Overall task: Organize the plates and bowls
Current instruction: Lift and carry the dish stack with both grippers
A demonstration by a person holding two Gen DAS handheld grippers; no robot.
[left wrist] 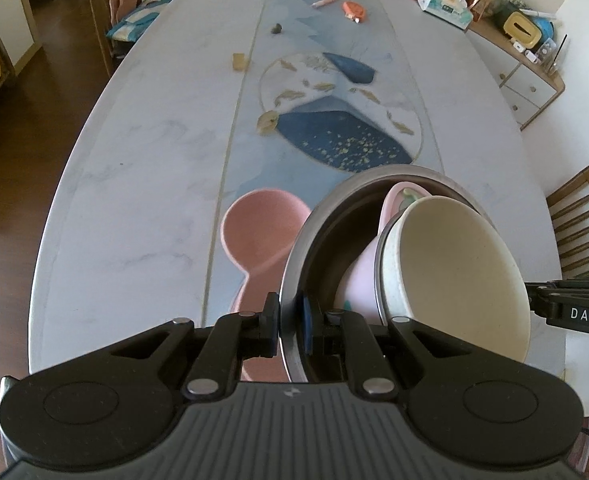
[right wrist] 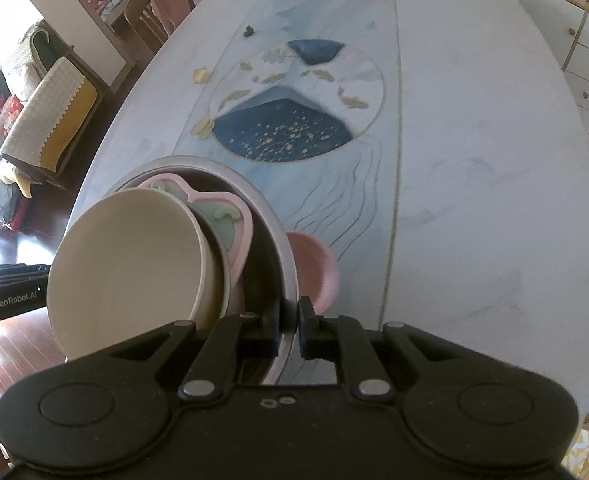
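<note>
Between two closed grippers, one steel bowl point(left wrist: 326, 216) with two bowls inside.

The letters "DAS" are seen in white on the black body of the right gripper point(left wrist: 574, 312), at the edge of the left wrist view. "GenRobot.AI" is printed in white on the left gripper point(right wrist: 10, 300).

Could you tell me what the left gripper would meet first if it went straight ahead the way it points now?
The left gripper is already clamped on the metal bowl rim, so that rim blocks it immediately.
</note>
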